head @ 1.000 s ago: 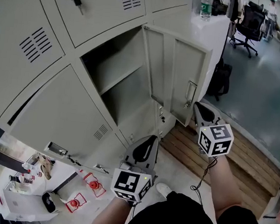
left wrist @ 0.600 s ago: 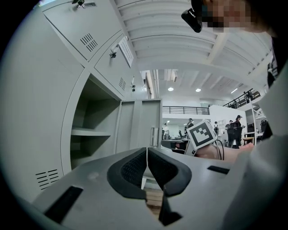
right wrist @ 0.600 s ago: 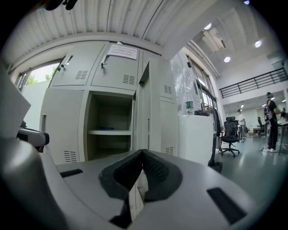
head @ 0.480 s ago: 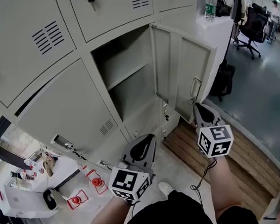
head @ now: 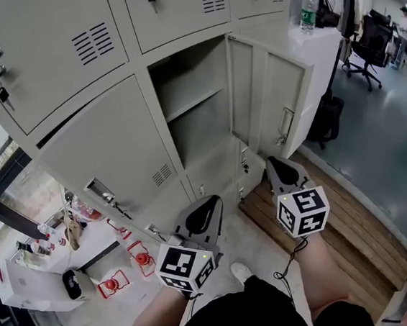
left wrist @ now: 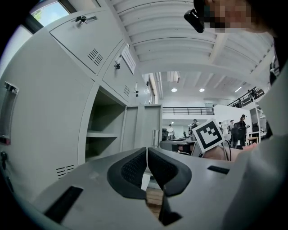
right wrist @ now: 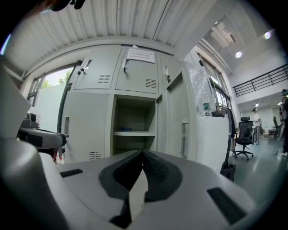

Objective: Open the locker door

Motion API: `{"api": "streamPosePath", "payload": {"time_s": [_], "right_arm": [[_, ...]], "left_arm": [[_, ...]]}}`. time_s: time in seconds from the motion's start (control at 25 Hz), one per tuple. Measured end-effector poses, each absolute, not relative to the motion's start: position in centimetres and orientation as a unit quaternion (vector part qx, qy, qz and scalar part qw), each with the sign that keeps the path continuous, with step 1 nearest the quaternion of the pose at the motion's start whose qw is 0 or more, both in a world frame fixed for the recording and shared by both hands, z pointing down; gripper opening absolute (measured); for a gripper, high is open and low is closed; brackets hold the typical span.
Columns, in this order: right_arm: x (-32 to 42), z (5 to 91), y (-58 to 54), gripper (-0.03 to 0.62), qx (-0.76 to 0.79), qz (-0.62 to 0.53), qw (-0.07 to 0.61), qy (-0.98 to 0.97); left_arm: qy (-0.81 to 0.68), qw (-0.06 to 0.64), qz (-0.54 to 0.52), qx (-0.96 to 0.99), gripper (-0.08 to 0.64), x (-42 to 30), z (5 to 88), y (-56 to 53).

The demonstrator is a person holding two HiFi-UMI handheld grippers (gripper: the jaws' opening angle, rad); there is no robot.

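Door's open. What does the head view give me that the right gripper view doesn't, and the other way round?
Only the head view: the wooden platform below the lockers and the person's shoe. Only the right gripper view: the ceiling and a small blue item on the locker shelf. Both: the open locker door, the bottle and the office chair.

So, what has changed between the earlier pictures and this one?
The right gripper has drawn back from the handle of the locker door, down and left in the head view, and is now clear of it. Nothing was taken hold of or let go. The door stays open; the left gripper and the right stay shut and empty.
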State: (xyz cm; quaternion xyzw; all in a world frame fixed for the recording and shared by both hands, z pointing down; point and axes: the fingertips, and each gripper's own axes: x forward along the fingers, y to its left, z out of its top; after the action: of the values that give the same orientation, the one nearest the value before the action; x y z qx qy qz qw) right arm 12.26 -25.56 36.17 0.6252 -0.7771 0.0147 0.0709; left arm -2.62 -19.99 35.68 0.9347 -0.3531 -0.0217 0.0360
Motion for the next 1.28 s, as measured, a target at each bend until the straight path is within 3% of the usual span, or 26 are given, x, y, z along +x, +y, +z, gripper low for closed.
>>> {"api": "streamPosePath", "payload": {"time_s": [0.56, 1.28], "right_arm": [[6.2, 37.3, -19.1, 0.054, 0.586, 0.027, 0.068, -0.807], [3.4, 37.5, -15.5, 0.054, 0.506, 0.028, 0.078, -0.859]], "left_arm": [[-0.369, 0.052, -0.014, 0.928, 0.023, -5.8, 37.5, -15.1], [-0.413, 0.055, -0.016, 0.909, 0.023, -4.7, 37.5, -13.2]]}}
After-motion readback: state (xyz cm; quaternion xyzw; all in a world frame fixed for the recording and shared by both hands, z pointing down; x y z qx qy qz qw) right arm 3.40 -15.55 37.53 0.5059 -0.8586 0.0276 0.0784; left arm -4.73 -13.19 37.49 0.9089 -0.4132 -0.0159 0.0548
